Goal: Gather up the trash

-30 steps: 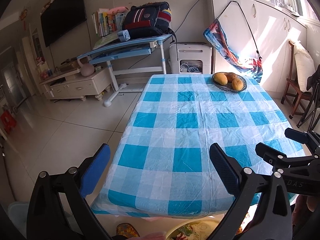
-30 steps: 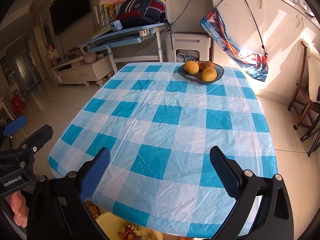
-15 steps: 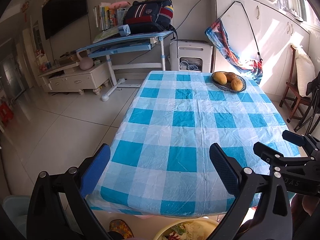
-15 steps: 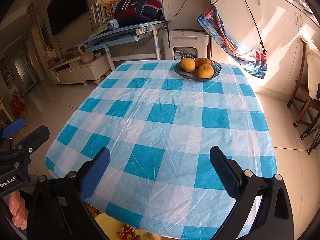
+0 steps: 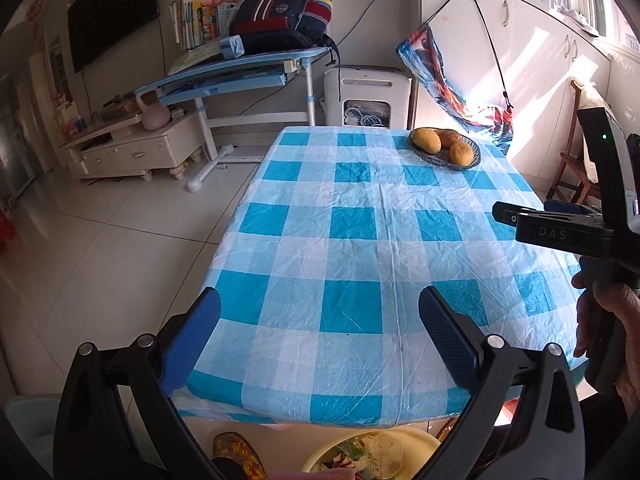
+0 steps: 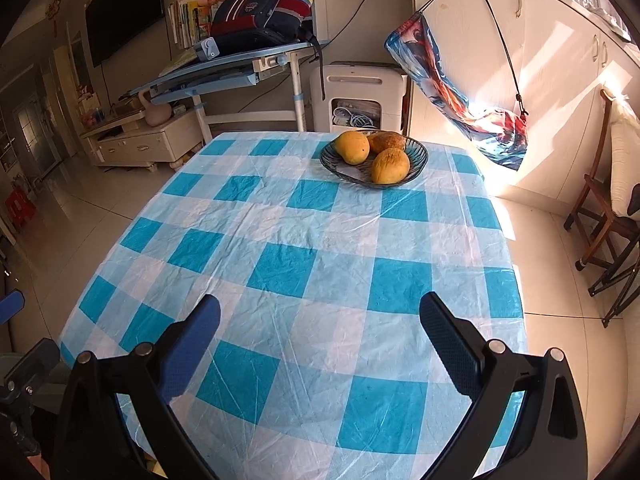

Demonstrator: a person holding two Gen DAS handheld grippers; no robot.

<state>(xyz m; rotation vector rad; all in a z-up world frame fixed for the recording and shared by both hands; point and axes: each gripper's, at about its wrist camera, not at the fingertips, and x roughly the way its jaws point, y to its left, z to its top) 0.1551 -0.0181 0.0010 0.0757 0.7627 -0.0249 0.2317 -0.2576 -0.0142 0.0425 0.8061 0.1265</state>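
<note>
Two hand-held grippers are up over the near end of the table (image 5: 352, 216). The left hand-held gripper (image 5: 320, 322) has its blue fingers (image 5: 192, 336) wide apart, and nothing is between them. The right hand-held gripper (image 6: 320, 324) has its fingers wide apart too, and it holds nothing.

A blue and white check cloth (image 6: 304, 248) covers the table. It looks thin and crinkly. At the far end sits a dark bowl (image 6: 416, 160) with three yellow-orange fruits (image 6: 390, 165) in it. The rest of the cloth has nothing on it.

The trash (image 5: 380, 454) is low down, under the near edge of the table. It lies in a pale yellow basin (image 5: 416, 438) on the floor. I can see a clear crumpled cup or bottle and some bits of coloured wrapper in there. It is right at the bottom of the left view, below the left hand-held gripper. A colourful slipper (image 5: 236, 450) is just beside the basin.

In the left view the right hand-held gripper shows from the side, at the right edge. A hand (image 5: 612, 320) is wrapped round its handle.

Behind the table is a blue desk (image 5: 240, 68) with a dark backpack (image 5: 280, 16) on top. A white machine (image 5: 366, 96) stands on the floor near the wall. A wooden chair (image 6: 604, 216) is on the right.
</note>
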